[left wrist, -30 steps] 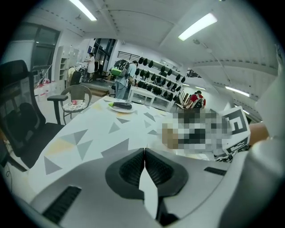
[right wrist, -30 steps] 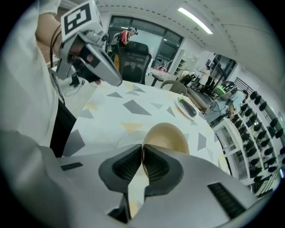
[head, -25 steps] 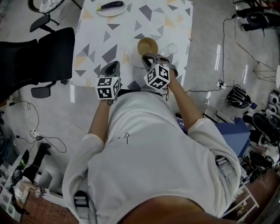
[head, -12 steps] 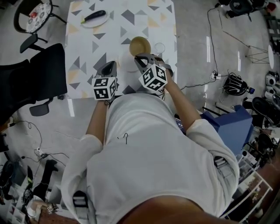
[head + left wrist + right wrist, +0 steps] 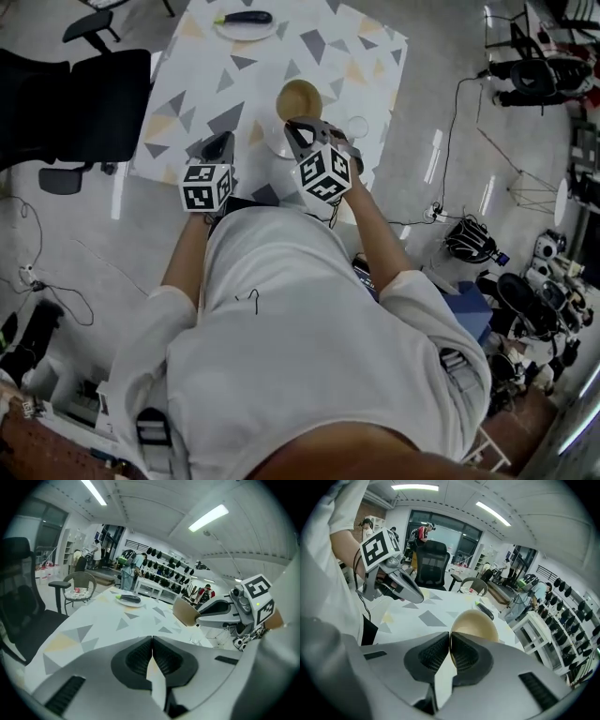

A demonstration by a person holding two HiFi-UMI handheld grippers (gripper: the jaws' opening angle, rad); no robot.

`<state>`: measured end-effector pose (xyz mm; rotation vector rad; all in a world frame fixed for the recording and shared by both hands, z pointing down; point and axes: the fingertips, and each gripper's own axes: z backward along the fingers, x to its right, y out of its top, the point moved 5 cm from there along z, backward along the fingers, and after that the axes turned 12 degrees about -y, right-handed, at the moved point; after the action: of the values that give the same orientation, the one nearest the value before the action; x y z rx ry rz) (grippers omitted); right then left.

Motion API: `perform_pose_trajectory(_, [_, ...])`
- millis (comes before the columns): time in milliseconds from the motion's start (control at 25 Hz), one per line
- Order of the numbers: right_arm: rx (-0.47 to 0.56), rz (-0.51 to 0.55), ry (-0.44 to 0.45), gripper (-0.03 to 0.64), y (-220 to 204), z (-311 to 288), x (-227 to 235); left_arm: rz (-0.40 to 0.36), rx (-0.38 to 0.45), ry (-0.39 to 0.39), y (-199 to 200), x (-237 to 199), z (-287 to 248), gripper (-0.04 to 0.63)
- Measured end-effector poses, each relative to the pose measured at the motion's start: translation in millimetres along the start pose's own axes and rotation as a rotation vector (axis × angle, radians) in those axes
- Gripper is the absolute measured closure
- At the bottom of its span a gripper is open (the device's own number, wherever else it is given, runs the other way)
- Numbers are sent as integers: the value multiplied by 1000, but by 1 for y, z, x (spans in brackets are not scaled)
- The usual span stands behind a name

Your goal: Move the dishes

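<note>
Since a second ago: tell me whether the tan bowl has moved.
Yes. Against the glass, the tan bowl, gripped at its rim by the right gripper, now sits farther up the head view, toward the table's far edge; it appears lifted.

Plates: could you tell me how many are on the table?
2: one plate under the eggplant at the far edge, another plate below the bowl; more may be hidden.

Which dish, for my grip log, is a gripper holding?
The tan round bowl, rim pinched by the right gripper; the white plate bearing a dark eggplant lies untouched.
</note>
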<state>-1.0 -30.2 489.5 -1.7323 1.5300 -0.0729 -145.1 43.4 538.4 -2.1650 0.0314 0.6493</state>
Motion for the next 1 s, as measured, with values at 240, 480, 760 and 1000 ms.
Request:
perform_pose_trajectory(240, [47, 82, 48, 600, 31, -18, -12, 62, 40, 76, -16, -14, 31, 575])
perform_pose_trajectory(480, [88, 175, 96, 600, 59, -41, -22, 120, 82, 144, -31, -25, 60, 575])
perform_pose_trajectory(760, [82, 269, 121, 598, 81, -66, -35, 182, 115, 224, -49, -40, 94, 575])
perform_pose_trajectory(1000, [22, 346, 125, 596, 77, -92, -50, 224, 128, 254, -62, -48, 109, 575])
